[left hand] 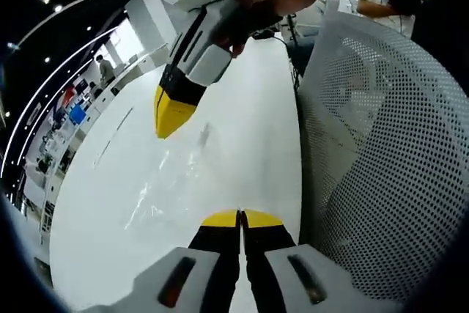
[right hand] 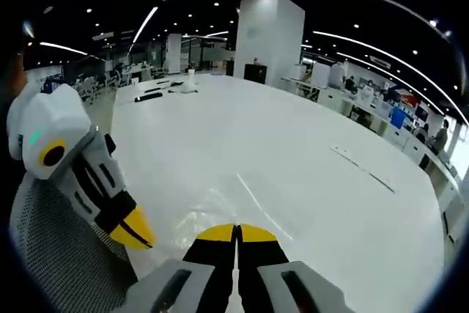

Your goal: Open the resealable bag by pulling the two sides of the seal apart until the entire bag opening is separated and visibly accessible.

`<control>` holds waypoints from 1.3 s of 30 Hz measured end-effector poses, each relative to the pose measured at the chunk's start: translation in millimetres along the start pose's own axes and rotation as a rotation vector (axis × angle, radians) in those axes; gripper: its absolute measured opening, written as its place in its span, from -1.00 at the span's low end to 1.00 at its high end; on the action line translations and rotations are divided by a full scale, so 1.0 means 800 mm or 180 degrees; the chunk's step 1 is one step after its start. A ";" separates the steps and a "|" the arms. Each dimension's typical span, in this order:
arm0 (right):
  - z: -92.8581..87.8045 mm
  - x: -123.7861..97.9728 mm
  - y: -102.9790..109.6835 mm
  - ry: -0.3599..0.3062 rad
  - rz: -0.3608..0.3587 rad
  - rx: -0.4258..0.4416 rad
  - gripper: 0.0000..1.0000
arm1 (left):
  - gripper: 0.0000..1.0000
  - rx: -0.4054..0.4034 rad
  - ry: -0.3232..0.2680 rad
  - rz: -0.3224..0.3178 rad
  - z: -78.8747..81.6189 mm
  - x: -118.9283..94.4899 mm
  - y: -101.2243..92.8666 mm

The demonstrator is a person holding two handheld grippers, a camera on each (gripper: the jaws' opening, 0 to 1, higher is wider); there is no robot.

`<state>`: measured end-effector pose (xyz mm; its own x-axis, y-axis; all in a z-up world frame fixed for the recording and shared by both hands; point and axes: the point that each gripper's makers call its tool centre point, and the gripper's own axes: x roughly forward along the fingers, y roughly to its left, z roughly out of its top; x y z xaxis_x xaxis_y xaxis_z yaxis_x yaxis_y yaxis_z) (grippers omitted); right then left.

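A clear resealable bag (left hand: 170, 185) lies flat on the white table (left hand: 242, 108); it is faint and marked mostly by glints and creases. My left gripper (left hand: 240, 218) is shut, its yellow tips pressed together just short of the bag's near edge. My right gripper (left hand: 168, 119) reaches in from above, held by a hand, with its yellow tip closed and hovering at the bag's far end. In the right gripper view the bag (right hand: 220, 207) lies just ahead of the shut right gripper (right hand: 236, 232), and the left gripper (right hand: 134, 231) comes in from the left. Nothing shows between either pair of jaws.
A white mesh chair back (left hand: 381, 159) stands close against the table's edge, also seen as the mesh chair (right hand: 58, 254) low on the left. Desks, a white pillar (right hand: 270, 31) and people stand far off across the room. The table (right hand: 293, 144) stretches wide and bare beyond the bag.
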<state>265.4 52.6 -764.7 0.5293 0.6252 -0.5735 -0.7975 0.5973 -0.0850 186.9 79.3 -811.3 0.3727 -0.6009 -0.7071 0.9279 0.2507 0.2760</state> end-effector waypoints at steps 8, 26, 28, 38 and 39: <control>0.017 -0.007 -0.006 -0.0023 -0.0160 -0.0428 -1.00 | -1.00 0.0219 -0.0031 0.0112 0.016 0.003 0.013; -0.015 0.005 -0.020 0.0324 -0.0118 -0.0916 -1.00 | -0.69 -0.0931 -0.0749 0.0055 0.047 -0.026 0.059; -0.026 0.007 -0.019 0.0405 -0.0100 -0.0968 -1.00 | -0.68 -0.0987 -0.0690 0.0113 0.037 -0.028 0.062; -0.052 0.016 -0.029 0.0592 -0.0093 -0.1221 -1.00 | -0.40 -0.1329 -0.0531 0.0350 -0.023 -0.050 0.073; -0.052 0.017 -0.031 0.0599 -0.0100 -0.1250 -1.00 | -0.33 -0.1351 -0.0508 0.0365 -0.028 -0.052 0.073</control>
<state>280.3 25.2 -804.1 0.5220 0.4856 -0.7012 -0.8507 0.3554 -0.3872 225.3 136.3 -780.2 0.5006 -0.6521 -0.5693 0.8063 0.5906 0.0324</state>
